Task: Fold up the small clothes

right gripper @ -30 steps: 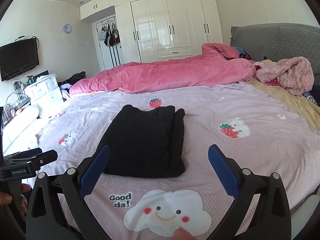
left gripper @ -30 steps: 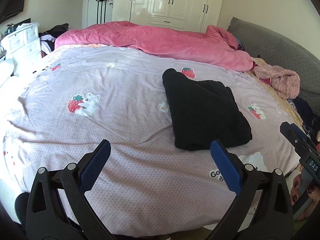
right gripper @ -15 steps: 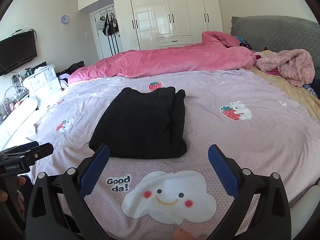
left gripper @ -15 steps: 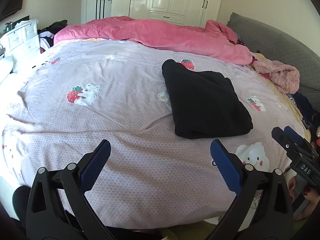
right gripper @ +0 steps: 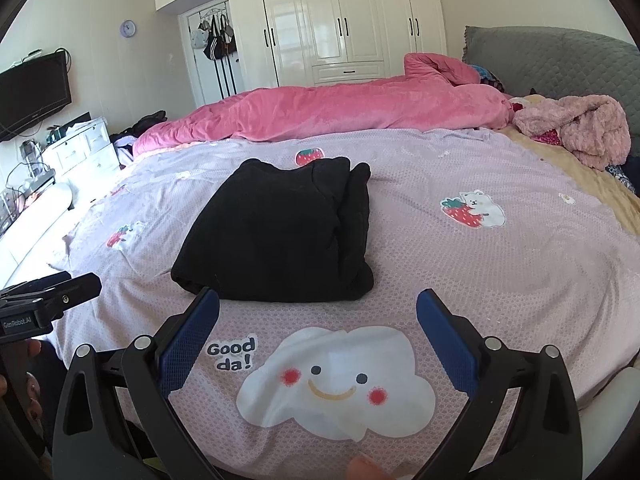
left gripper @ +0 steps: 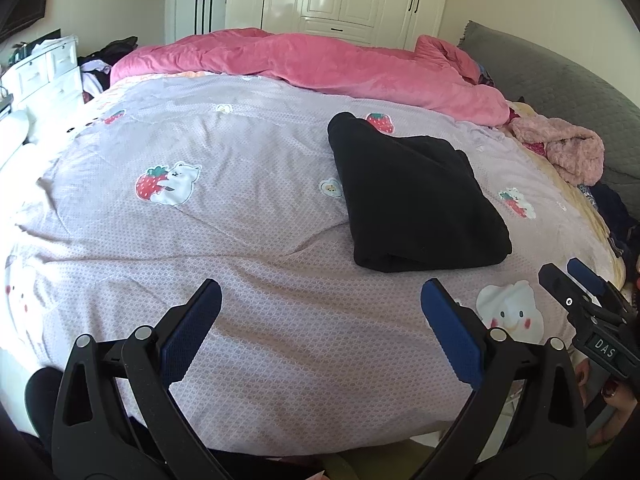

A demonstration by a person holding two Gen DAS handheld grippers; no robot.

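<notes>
A black garment (left gripper: 412,196) lies folded into a thick rectangle on the lilac bedspread (left gripper: 240,220). In the right wrist view the same black garment (right gripper: 280,232) sits just beyond the fingertips, above a smiling cloud print (right gripper: 336,384). My left gripper (left gripper: 320,320) is open and empty, held over the bed's near edge, left of and nearer than the garment. My right gripper (right gripper: 318,328) is open too, with nothing between its blue pads, close in front of the garment's near fold. Each gripper shows at the edge of the other's view.
A pink duvet (left gripper: 320,68) is bunched along the far side of the bed. A fluffy pink garment (left gripper: 564,152) lies by the grey headboard (left gripper: 560,92). White wardrobes (right gripper: 344,20) stand behind, white drawers (right gripper: 80,152) and a wall TV (right gripper: 32,92) at the left.
Both grippers have risen and tipped down a little, so the bed and black garment sit lower in view. The garment itself has not moved. Both jaws stay open.
</notes>
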